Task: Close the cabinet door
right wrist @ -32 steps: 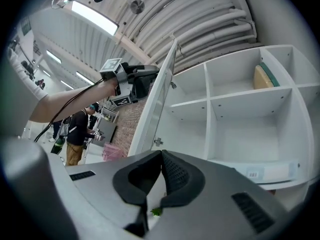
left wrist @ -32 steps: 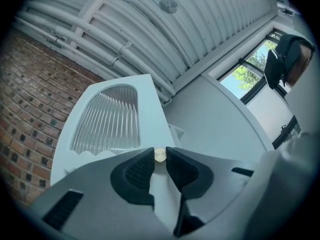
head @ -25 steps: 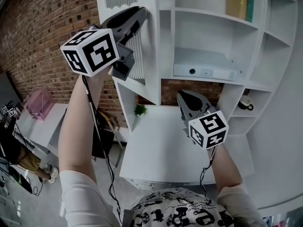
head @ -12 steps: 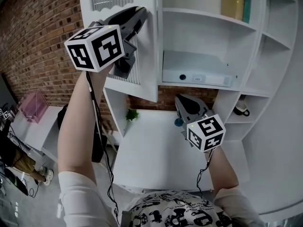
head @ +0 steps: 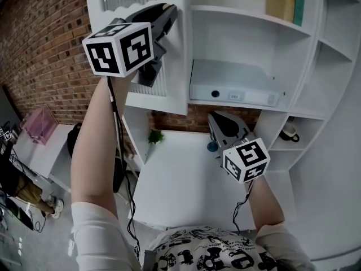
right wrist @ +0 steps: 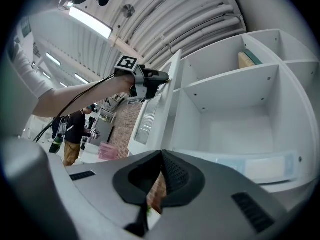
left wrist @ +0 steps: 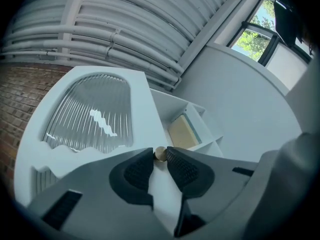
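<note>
Behind the white cabinet (head: 254, 49) with its open shelves stands a brick wall (head: 45, 49), and a white worktop (head: 186, 174) lies below. We see the cabinet door (head: 176, 78) standing open at the cabinet's left side, swung out from the shelves. It has a ribbed glass pane (left wrist: 92, 111) in it. Our left gripper (head: 168, 11) is held up high at the door's free edge. A small round knob (left wrist: 160, 154) sits between its 2 jaw tips. The tips touch it on both sides while the jaws are opening a little. Our right gripper (head: 214, 117) hangs lower, over the worktop and apart from the door. Its 2 jaws are pressed together with nothing between them. A small green plant (head: 155, 135) stands at the back of the worktop, and a flat white box (head: 234, 89) lies on 1 shelf.
</note>
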The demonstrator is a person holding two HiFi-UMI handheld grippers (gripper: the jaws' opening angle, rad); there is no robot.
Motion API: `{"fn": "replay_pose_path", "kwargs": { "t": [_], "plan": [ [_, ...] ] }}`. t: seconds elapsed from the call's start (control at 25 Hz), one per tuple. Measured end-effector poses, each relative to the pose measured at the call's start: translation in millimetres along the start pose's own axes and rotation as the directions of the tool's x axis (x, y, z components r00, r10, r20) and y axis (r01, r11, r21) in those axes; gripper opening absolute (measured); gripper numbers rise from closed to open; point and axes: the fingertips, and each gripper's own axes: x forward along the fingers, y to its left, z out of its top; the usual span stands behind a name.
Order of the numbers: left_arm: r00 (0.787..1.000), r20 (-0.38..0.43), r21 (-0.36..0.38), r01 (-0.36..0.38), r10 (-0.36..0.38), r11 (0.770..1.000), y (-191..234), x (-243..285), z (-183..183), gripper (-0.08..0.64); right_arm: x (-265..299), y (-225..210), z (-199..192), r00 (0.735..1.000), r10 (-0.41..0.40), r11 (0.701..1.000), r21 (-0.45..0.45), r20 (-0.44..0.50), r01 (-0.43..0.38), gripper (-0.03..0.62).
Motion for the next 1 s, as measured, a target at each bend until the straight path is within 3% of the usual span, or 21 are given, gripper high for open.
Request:
{"fn": "replay_pose_path", "kwargs": {
  "t": [0.56,1.0],
  "plan": [
    [0.989,-0.049,0.093,-0.136,0.141,0.986,14,40,-23,0.097,5,-16,-7,0.999,0.039,0.999,0.027,-0.023,-0.038,0.015],
    [0.985,-0.058,0.113,-0.156,0.163,0.981,18,52,-28,0.097,6,-21,-2,0.999,0.032,0.999,0.035,-0.024,-0.032,0.015]
  ]
}}
